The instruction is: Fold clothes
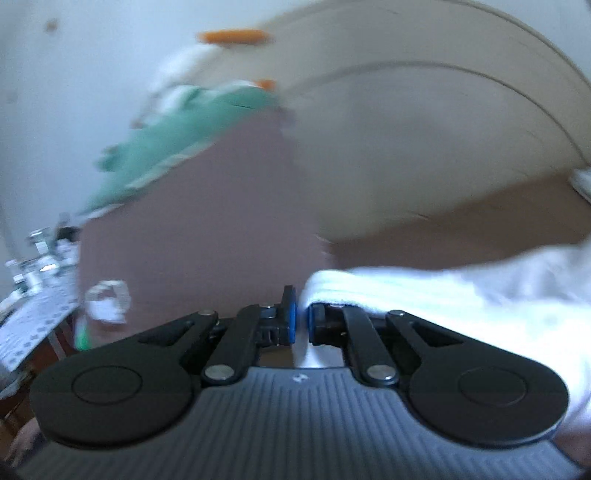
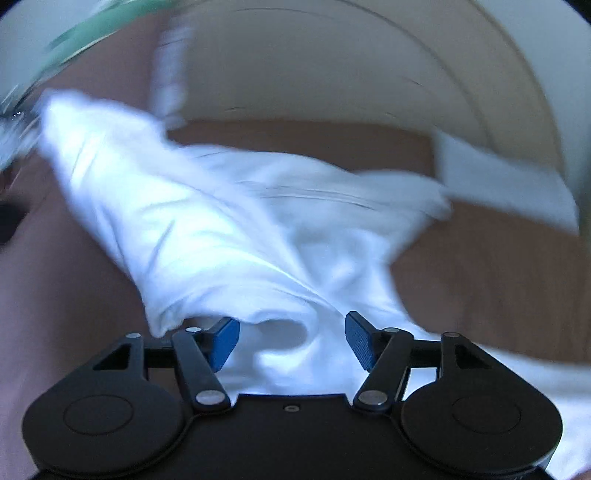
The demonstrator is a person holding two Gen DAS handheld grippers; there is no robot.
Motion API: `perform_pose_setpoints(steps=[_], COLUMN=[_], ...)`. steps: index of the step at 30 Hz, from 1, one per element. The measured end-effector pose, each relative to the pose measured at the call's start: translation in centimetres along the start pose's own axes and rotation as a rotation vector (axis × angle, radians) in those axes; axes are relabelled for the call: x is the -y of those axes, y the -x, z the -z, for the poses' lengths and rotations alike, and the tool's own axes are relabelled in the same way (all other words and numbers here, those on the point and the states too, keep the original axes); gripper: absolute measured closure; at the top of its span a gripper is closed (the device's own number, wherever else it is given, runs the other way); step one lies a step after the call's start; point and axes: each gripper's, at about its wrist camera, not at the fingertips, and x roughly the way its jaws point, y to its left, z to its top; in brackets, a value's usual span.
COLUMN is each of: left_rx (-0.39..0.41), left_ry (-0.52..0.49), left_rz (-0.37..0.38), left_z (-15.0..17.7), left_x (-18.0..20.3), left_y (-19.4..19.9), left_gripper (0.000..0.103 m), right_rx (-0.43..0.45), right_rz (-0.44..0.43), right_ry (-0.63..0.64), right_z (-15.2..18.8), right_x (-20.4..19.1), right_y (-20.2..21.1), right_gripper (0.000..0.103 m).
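Two grippers work one white garment (image 2: pixel 229 221), which lies crumpled across the middle of the brown surface (image 2: pixel 498 266). The left gripper (image 1: pixel 301 325) is clamped on its ribbed edge; the right gripper (image 2: pixel 291 341) stands apart over a fold, so it likely must pinch next. A green cloth (image 1: pixel 177 133) at upper left is well apart.

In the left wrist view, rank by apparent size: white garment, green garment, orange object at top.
1. White garment, though nearness to the camera inflates it.
2. Green garment.
3. Orange object.
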Motion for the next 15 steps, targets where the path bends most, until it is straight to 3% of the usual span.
perform_pose_setpoints(steps=[6,10,12,13,15], left_rx=[0.022,-0.102,-0.153,-0.176,-0.205], left_ry=[0.208,0.267,0.252,0.241,0.225], left_rz=[-0.188,-0.239,-0.243,-0.244,-0.243], left_z=[-0.1,2.9,4.2,4.8,5.7], left_x=[-10.2,-13.0,-13.1,-12.9,-12.5], left_y=[2.4,1.1,0.4,0.0,0.1], left_gripper=[0.097,0.096,0.096,0.096,0.096], right_rx=[0.081,0.033,-0.002,-0.028,-0.021], right_rz=[0.017,0.024,-0.022,-0.078,-0.159], right_ry=[0.222,0.284,0.294,0.281,0.242], right_z=[0.8,1.7,2.1,2.1,2.4], right_x=[-6.6,-8.5,-8.7,-8.5,-8.0], right_y=[0.9,-0.5,-0.6,-0.4,0.8], right_gripper=[0.035,0.036,0.068,0.095,0.094])
